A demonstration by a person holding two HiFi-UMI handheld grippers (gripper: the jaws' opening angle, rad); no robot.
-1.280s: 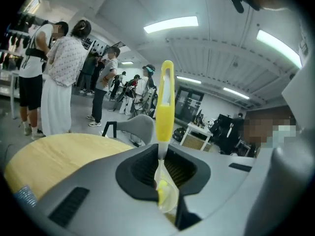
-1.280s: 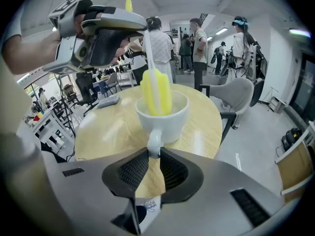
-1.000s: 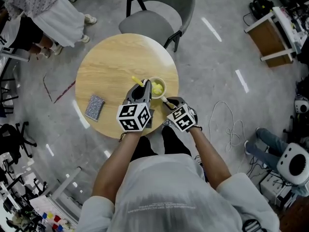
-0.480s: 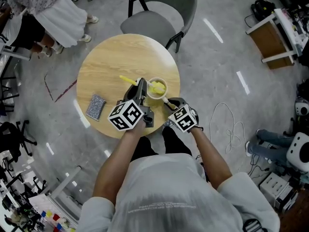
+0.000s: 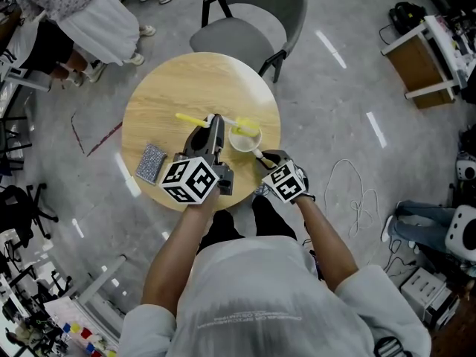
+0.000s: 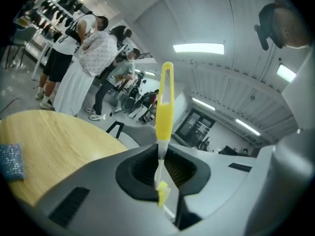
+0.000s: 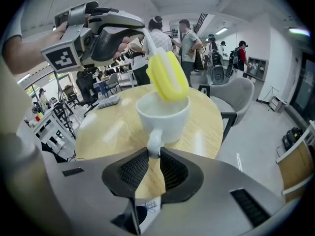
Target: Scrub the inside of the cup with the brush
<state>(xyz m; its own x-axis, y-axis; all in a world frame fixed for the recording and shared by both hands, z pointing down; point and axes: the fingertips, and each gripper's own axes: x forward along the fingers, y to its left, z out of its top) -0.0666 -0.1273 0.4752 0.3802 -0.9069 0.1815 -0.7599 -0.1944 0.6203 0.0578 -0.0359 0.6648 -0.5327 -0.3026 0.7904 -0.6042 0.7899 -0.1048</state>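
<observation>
I am pinching the cup's handle (image 7: pixel 153 144) in my right claw (image 7: pixel 153 157). Its ribbed black pads are pressing on the handle from both sides. The cup (image 7: pixel 162 116) is a plain white mug with a glossy wall and a wide mouth. It is sitting upright on the pale wooden table (image 5: pixel 171 95), directly ahead of this claw's tips, with its handle pointing back at me.

My left claw (image 6: pixel 160 168) is closing on the brush (image 6: pixel 164 102), gripping its thin white neck between the pads. Beyond the tips the handle is sticking out as a flat yellow strip with a slotted loop at its end.

From the right claw, the brush's other end is showing as a thick yellow sponge head (image 7: pixel 168 76), soft-edged and oblong. It is hanging tilted over the cup's mouth, above and ahead of the tips. Its lower end is dipping to about rim level. I cannot tell whether it is touching the inner wall.

From the head view, the left claw (image 5: pixel 215 125) is hovering just left of the cup (image 5: pixel 244 138), and the right claw (image 5: pixel 262 157) is meeting it from the near side. A small grey cloth (image 5: pixel 152 163) is lying on the table, left of the left claw.
</observation>
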